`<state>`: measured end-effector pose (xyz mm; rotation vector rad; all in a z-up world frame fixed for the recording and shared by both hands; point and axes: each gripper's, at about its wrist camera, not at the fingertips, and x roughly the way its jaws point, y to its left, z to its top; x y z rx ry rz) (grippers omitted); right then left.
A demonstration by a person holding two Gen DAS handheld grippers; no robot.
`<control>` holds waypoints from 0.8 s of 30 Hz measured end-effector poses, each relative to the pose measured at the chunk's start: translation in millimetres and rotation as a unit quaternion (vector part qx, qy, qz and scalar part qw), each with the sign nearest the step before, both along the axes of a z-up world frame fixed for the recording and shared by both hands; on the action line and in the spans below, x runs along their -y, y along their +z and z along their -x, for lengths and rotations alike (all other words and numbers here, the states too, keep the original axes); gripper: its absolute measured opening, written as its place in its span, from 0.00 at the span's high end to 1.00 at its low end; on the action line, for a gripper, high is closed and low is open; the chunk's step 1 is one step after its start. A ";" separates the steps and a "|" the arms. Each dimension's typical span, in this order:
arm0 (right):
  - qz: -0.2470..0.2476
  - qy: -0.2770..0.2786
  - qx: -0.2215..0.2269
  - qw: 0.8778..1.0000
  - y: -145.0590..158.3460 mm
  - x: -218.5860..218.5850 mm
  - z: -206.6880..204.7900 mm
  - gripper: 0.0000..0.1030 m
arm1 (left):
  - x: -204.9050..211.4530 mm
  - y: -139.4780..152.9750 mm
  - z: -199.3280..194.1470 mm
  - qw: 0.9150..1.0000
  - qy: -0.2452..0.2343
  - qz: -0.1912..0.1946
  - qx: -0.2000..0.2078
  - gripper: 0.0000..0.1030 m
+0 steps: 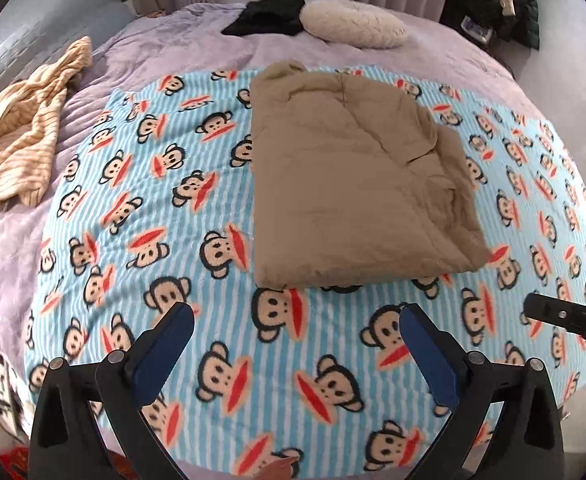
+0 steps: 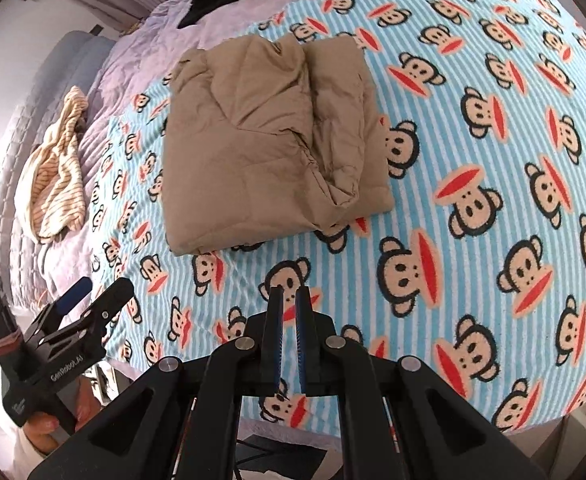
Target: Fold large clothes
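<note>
my left tool (image 1: 297, 316) hangs over the near part of the monkey blanket (image 1: 181, 216) with its two blue-faced fingers (image 1: 165, 344) spread as wide as they go. nothing sits between them, and they touch neither the cloth nor the jacket. from the right-hand camera the same left tool (image 2: 93, 288) shows at the lower left edge of the bed, gripped by my hand (image 2: 47, 426), its tips apart and empty.

my right tool (image 2: 289, 292) has its fingers (image 2: 275, 320) drawn almost together, only a thin slit left between the blue pads, and no fabric is caught in that slit. it points down at the blanket just short of the jacket and touches nothing. in the left camera only its black tip (image 1: 565, 314) pokes in from the right edge.

the tan jacket (image 1: 353, 184) lies folded into a thick, roughly rectangular bundle in the middle of the monkey blanket, well apart from both tools. its top layer is creased, and one folded-over flap runs along its right side, seen best from the right camera (image 2: 269, 136).

beyond the blanket, on the lilac bedcover (image 1: 197, 40), a striped yellow garment (image 1: 25, 136) lies crumpled at the left, and a black garment (image 1: 271, 14) rests beside a cream pillow (image 1: 353, 24) at the far end.
</note>
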<state>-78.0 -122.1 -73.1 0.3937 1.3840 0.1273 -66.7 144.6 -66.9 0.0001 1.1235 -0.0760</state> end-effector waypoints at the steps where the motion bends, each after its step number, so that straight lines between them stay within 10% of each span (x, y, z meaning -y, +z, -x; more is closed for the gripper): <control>1: 0.003 0.006 0.005 1.000 3.7 -1.5 1.8 0.93 | -1.2 2.6 4.5 1.000 0.006 0.005 -0.002 0.00; 9: 0.030 0.053 0.021 0.998 22.0 -9.6 19.7 0.93 | -5.3 30.4 45.9 0.999 0.052 -0.012 0.010 0.00; 11: 0.053 0.061 0.024 0.996 28.4 -12.2 25.4 0.84 | -3.7 37.4 50.2 0.998 0.052 -0.016 0.018 0.00; 13: 0.067 0.065 0.027 0.995 35.3 -14.1 28.9 0.47 | -1.7 43.0 49.5 0.998 0.046 -0.022 0.024 0.00; 20: 0.098 0.035 0.070 0.992 58.2 -24.8 22.8 0.41 | -10.4 62.5 34.0 0.999 0.014 -0.019 0.026 0.00; 24: 0.120 0.017 0.097 0.988 71.1 -37.6 16.8 0.21 | -25.3 71.7 22.6 0.999 0.018 -0.022 0.033 0.00</control>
